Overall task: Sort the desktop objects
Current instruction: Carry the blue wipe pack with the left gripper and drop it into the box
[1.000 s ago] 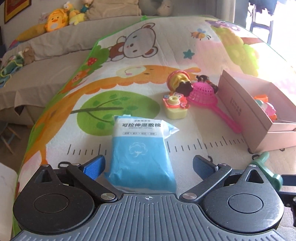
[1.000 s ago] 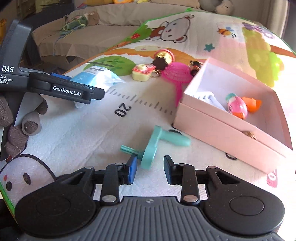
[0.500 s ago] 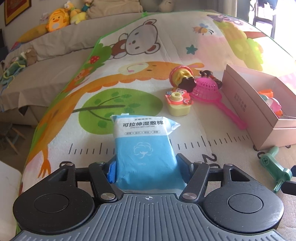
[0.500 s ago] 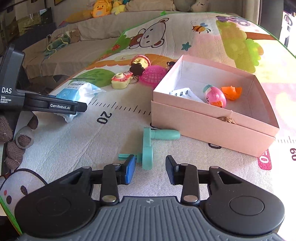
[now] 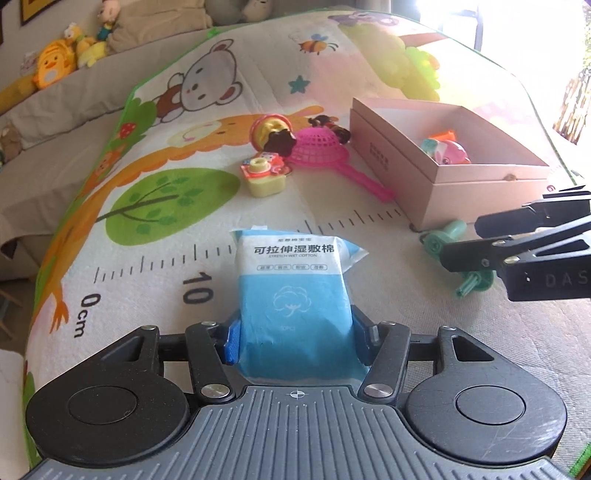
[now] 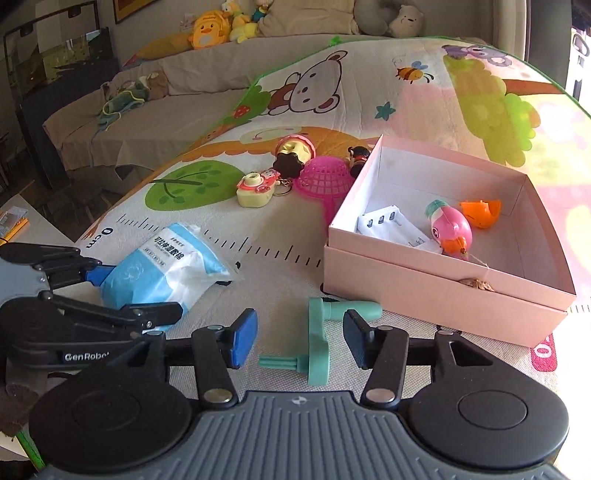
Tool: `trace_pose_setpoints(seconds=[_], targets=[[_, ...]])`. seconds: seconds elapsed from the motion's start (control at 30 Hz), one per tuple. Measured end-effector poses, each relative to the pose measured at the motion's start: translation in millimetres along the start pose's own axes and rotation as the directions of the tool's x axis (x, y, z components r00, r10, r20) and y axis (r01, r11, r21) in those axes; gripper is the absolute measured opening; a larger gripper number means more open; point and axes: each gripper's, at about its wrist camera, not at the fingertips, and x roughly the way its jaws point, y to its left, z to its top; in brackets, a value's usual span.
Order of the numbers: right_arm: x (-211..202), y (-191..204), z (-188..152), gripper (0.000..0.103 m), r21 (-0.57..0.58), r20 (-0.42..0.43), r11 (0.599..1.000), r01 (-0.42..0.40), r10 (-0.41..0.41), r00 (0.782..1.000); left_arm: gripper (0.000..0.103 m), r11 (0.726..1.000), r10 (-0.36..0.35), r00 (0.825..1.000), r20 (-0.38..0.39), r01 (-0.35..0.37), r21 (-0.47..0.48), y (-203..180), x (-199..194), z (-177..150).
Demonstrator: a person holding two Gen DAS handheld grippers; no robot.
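My left gripper (image 5: pixel 293 334) is shut on a blue pack of wet cotton pads (image 5: pixel 293 295), held just above the play mat; the pack also shows in the right wrist view (image 6: pixel 162 266). My right gripper (image 6: pixel 300 334) is open, its fingers on either side of a teal crank handle toy (image 6: pixel 319 332) lying on the mat; the toy also shows in the left wrist view (image 5: pixel 448 236). An open pink box (image 6: pixel 439 291) stands to the right, holding a pink fish toy (image 6: pixel 448 230), an orange shell piece (image 6: pixel 480 212) and a white packet (image 6: pixel 391 225).
A yellow toy camera (image 6: pixel 255 190), a pink strainer (image 6: pixel 325 177), a round pink-and-gold toy (image 6: pixel 293 151) and a small doll figure (image 6: pixel 356 157) lie beyond the ruler print. A sofa with plush toys (image 6: pixel 207 33) runs behind the mat.
My left gripper closed on the blue pack and lifted it slightly to the right. My right gripper opened wider around the teal crank handle toy.
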Motion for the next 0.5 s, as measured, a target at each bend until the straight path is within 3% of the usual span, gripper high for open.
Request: trace_pose_setpoints(seconds=[0.13,0.2,0.3,0.5], targets=[[19,-5,6,0.045,0.039,-0.041,0.999,-0.005,0.006,0.999,0.067,1.0,0.007,1.0,-0.002,-0.007,-0.005,2,1,0],[27,-6,5,0.03,0.047,-0.064,0.999,-0.014,0.017,0.998,0.07,1.0,0.012,1.0,-0.003,-0.012,-0.007,3,1,0],[29,-6,-1,0.018,0.042,-0.096,0.999,-0.017,0.021,0.995,0.074,1.0,0.018,1.0,-0.004,-0.018,-0.012,5,2,0],[5,-21,-22,0.017,-0.005,-0.094,0.999,0.045,-0.046,0.995,0.079,0.999,0.036,0.999,-0.018,-0.036,-0.01,3,10,6]])
